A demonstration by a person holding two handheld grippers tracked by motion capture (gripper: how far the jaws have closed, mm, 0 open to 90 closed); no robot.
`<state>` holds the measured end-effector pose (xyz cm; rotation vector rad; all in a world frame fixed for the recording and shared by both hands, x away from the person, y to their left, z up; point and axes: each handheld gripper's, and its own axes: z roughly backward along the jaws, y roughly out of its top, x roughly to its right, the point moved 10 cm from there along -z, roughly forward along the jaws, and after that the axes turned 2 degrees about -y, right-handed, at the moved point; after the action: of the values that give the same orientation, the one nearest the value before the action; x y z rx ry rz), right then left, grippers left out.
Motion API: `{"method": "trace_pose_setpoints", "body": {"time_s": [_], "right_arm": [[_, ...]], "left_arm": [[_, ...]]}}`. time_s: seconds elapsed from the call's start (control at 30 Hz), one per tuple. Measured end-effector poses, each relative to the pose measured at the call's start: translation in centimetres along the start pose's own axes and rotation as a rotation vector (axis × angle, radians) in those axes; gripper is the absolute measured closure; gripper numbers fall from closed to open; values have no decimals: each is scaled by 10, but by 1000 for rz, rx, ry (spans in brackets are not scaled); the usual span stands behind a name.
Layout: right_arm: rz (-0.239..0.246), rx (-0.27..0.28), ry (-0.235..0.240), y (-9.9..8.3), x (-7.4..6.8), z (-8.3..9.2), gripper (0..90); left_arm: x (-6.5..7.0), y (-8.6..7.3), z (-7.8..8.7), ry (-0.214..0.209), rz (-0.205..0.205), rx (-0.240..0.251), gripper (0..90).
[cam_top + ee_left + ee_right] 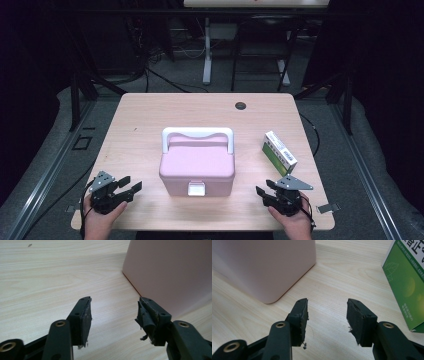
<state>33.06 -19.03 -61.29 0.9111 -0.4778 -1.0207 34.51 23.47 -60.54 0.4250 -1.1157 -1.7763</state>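
Both tools point(131, 188) point(261, 192) gape, seemingly clear of the pink box point(197, 167).

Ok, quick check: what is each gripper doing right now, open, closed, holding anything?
Left gripper: open, holding nothing, beside the pink box.
Right gripper: open, holding nothing, between the pink box and the green carton.

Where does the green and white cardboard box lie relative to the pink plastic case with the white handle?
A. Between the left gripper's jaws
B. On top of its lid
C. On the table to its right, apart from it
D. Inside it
C: in the high view the green and white cardboard box lies on the wooden table, right of the pink plastic case, with bare tabletop between them.
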Motion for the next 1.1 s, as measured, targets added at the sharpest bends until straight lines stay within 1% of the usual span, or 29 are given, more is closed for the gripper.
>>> {"method": "trace_pose_setpoints", "body": {"time_s": [0.03, 0.07, 0.1, 0.17, 0.2, 0.23, 0.27, 0.3, 0.33, 0.43, 0.47, 0.5, 0.53, 0.57, 0.6, 0.63, 0.7, 0.73, 0.77, 0.87, 0.9, 0.97, 1.0, 1.03, 1.07, 1.1], "right_arm": [[-1, -1, -2, 0, 1, 0, 516], [-8, 0, -2, -1, 2, -1, 522], [-18, -1, -1, -1, 3, -1, 524], [-24, -18, 5, -3, 4, -3, 528], [-25, -26, 6, -3, 4, -4, 531], [-29, -27, 8, -3, 4, -5, 538], [-26, -27, 10, -2, 4, -4, 544], [-26, -27, 10, -2, 4, -4, 544], [-36, -2, 18, 4, 2, -3, 549], [-46, 18, 27, 9, -2, -2, 557], [-39, 15, 25, 8, -3, -2, 559], [-37, 9, 21, 8, -5, -3, 560], [-29, 3, 21, 7, -6, -4, 560], [-29, 3, 21, 7, -6, -4, 560], [-16, -6, 16, 6, -7, -9, 568], [-18, -11, 17, 6, -7, -11, 571], [-18, -8, 31, 9, -10, -16, 574], [-13, -9, 37, 10, -12, -19, 574], [-11, -11, 40, 11, -12, -21, 577], [-9, -28, 42, 13, -14, -33, 597], [-9, -28, 42, 13, -14, -33, 597], [-12, -38, 45, 14, -16, -38, 611], [-6, -39, 54, 15, -19, -40, 620], [-6, -39, 54, 15, -19, -40, 620], [2, -24, 60, 18, -22, -41, 622], [2, -24, 60, 18, -22, -41, 622]], "left_arm": [[0, 0, 0, 0, 0, 0, 462], [0, 0, -2, -13, -3, -11, 480], [1, 1, -4, -23, -1, -9, 490], [2, 1, -6, -27, -5, -14, 500], [6, 1, -8, -43, -11, -19, 530], [6, 1, -8, -43, -11, -19, 547], [11, 1, -9, -58, -24, -23, 548], [11, 1, -9, -58, -24, -23, 554], [16, 0, -8, -65, -36, -37, 556], [18, -2, -9, -61, -41, -39, 568], [19, -2, -9, -65, -37, -42, 573], [20, -2, -7, -77, -23, -44, 583], [21, 1, -7, -89, -7, -20, 595], [21, 1, -7, -89, -7, -20, 599], [22, 3, -8, -93, 5, -12, 607], [23, 4, -10, -101, 9, -14, 614], [24, 4, -11, -107, 7, -15, 625], [26, 5, -15, -108, 1, -21, 626], [27, 5, -17, -117, -5, -29, 627], [30, 8, -25, -129, -6, -33, 648], [30, 8, -25, -129, -6, -33, 658], [32, 11, -32, -132, -24, -35, 664], [36, 12, -35, -138, -23, -41, 673], [36, 12, -35, -138, -23, -41, 674], [39, 13, -38, -142, -30, -36, 676], [40, 13, -38, -145, -39, -39, 676]]}}
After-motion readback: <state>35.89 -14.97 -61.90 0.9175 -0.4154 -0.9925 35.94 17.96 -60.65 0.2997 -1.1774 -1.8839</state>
